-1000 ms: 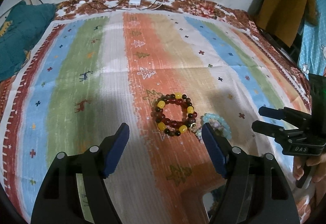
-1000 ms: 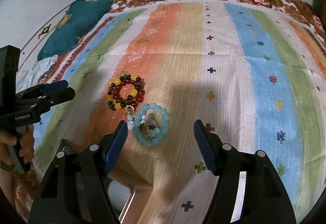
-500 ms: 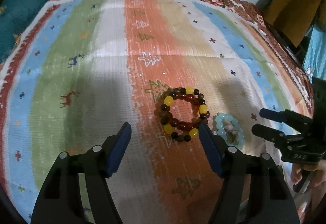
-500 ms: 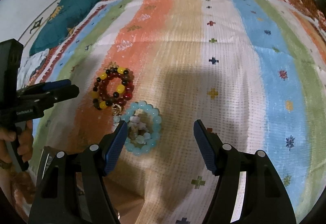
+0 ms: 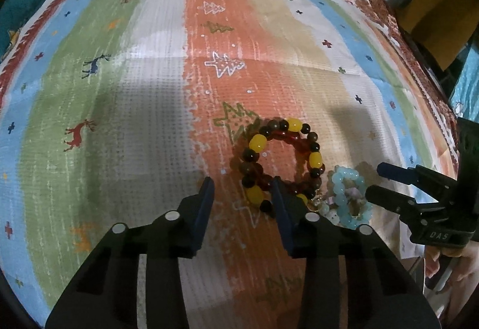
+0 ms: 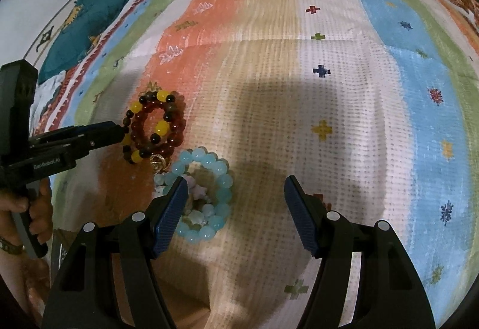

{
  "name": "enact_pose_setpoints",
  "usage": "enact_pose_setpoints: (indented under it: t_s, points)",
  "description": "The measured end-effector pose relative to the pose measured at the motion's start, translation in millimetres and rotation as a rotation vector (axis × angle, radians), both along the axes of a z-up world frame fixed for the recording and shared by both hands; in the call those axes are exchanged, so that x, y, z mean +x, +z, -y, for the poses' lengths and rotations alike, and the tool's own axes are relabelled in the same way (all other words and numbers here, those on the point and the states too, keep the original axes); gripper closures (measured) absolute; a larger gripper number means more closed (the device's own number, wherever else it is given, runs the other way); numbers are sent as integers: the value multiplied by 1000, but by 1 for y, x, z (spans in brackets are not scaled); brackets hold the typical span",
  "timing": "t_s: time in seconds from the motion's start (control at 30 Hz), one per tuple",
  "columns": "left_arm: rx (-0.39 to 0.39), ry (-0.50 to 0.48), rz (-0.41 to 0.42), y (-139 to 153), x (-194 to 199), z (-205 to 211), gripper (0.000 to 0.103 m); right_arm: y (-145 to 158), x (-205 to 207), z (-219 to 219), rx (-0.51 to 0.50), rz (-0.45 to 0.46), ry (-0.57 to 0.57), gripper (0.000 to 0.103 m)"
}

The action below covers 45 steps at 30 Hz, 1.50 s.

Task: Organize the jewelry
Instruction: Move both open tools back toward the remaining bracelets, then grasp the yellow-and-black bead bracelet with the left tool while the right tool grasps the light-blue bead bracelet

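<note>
Striped cloth (image 5: 125, 125) covers the surface. On its orange stripe lies a red-and-yellow bead bracelet (image 5: 281, 161), with a pale blue bracelet (image 6: 206, 200) just right of it. Left gripper (image 5: 241, 194), half open, seemingly straddles the red bracelet's near-left beads. Right gripper (image 6: 235, 203) gapes wide, empty, over the blue bracelet.

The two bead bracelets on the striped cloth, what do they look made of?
Red, yellow and dark bead bracelet: glossy translucent beads, likely glass or resin, with a small gold-coloured metal charm. Pale blue bead bracelet: milky, smooth beads, possibly glass or stone. Striped cloth: matte woven fabric.
</note>
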<state>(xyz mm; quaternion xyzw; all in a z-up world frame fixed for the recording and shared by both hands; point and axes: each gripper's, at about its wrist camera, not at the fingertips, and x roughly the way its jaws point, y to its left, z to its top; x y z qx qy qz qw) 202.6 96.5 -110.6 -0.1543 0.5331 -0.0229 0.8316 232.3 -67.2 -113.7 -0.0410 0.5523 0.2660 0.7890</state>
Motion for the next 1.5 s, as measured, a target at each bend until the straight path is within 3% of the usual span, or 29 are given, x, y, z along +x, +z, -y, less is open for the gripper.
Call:
enact_pose_setpoints:
  t_s: [0.27,0.33,0.47,0.53,0.57,0.6,0.83,1.5]
  points:
    - [9,-10,-9,-6,7,1,77,-4,3,-4,-26,7,4,54]
    - [9,-16,-9,-6,8,2,88,-5,3,-5,-36,10,5,62]
    - [38,-31,-3,-6,9,9,90,-7,3,-6,-53,18,6,65]
    - [37,-31,-3,-6,9,8,91,-7,1,-8,-59,22,15,74]
    - [37,-29,-2,-6,9,8,92,-8,1,-10,-53,14,21,86]
    - [38,-30,-2,-7,9,9,93,-9,0,-11,-53,9,25,90]
    - [33,-30,16,0,5,10,94,-4,-4,-10,-56,39,37,91]
    - [-9,-48,139,48,-10,25,94,46,-30,-6,-4,187,67,91]
